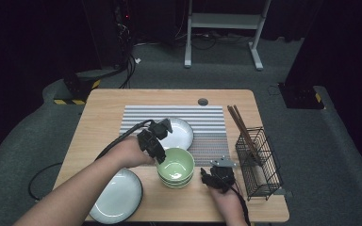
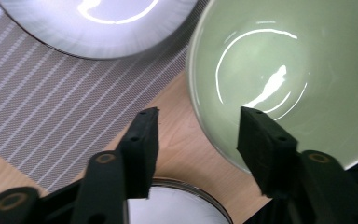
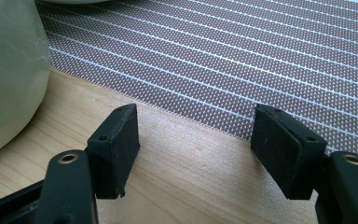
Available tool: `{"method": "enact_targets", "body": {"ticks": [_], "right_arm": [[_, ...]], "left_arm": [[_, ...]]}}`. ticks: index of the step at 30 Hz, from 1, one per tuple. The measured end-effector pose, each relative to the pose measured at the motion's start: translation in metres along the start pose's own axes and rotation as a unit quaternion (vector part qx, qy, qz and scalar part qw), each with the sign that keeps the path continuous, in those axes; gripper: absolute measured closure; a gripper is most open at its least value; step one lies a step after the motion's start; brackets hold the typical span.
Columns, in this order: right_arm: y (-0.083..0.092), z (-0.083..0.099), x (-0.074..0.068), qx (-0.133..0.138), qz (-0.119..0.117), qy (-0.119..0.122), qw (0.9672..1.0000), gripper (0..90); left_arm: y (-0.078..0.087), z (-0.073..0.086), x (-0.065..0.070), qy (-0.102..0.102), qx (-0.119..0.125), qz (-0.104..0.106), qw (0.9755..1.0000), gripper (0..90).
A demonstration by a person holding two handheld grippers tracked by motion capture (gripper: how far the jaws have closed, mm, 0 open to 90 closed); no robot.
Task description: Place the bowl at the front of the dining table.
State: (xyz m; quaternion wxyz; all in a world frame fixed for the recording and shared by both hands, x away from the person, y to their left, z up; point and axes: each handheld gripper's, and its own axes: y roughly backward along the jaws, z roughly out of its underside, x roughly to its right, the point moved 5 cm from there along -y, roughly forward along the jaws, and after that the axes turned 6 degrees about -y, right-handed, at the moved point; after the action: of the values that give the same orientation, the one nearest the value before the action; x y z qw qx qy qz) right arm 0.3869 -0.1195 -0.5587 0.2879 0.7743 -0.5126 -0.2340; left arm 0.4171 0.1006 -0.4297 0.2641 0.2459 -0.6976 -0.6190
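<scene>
A stack of pale green bowls (image 1: 176,167) stands on the wooden table (image 1: 103,108), just in front of the striped placemat (image 1: 207,117). My left gripper (image 1: 159,153) hovers at the top bowl's left rim. In the left gripper view the left gripper (image 2: 200,116) straddles that rim: one jaw is over the inside of the bowl (image 2: 298,70), the other outside it, with a gap to the rim. My right gripper (image 1: 206,176) rests low to the right of the stack. In the right gripper view the right gripper (image 3: 196,116) is open over bare wood, beside the bowl (image 3: 9,70).
A white plate (image 1: 179,132) lies on the placemat behind the bowls, and another plate (image 1: 118,195) sits at the table's front left. A black wire basket (image 1: 259,162) with chopsticks (image 1: 240,125) stands at the right edge. The floor beyond is dark.
</scene>
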Motion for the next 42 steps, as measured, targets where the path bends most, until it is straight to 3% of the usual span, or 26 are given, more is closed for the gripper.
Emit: {"method": "enact_targets", "body": {"ticks": [5, 13, 22, 34, 40, 42], "right_arm": [[0.000, 0.000, 0.000, 0.000, 0.000, 0.000, 1.0000, 32.0], [0.000, 0.000, 0.000, 0.000, -0.001, 0.001, 1.0000, 31.9], [0.000, 0.000, 0.000, 0.000, -0.002, 0.001, 1.0000, 31.8], [0.000, 0.000, 0.000, 0.000, -0.002, 0.001, 1.0000, 31.7], [0.000, 0.000, 0.000, -0.001, -0.003, 0.001, 1.0000, 31.7], [0.000, 0.000, 0.000, -0.001, -0.003, 0.001, 1.0000, 31.7]], "left_arm": [[-0.011, -0.002, 0.004, -0.008, -0.008, -0.004, 0.9999, 59.0], [-0.014, -0.005, 0.004, -0.013, -0.003, -0.022, 0.9997, 71.6], [-0.013, -0.005, 0.004, -0.011, 0.004, -0.023, 0.9997, 74.6], [-0.006, -0.012, 0.006, -0.021, 0.019, -0.049, 0.9984, 80.0], [0.000, -0.015, 0.009, -0.034, 0.032, -0.062, 0.9970, 84.8], [0.001, -0.016, 0.010, -0.048, 0.029, -0.071, 0.9959, 85.6]]}}
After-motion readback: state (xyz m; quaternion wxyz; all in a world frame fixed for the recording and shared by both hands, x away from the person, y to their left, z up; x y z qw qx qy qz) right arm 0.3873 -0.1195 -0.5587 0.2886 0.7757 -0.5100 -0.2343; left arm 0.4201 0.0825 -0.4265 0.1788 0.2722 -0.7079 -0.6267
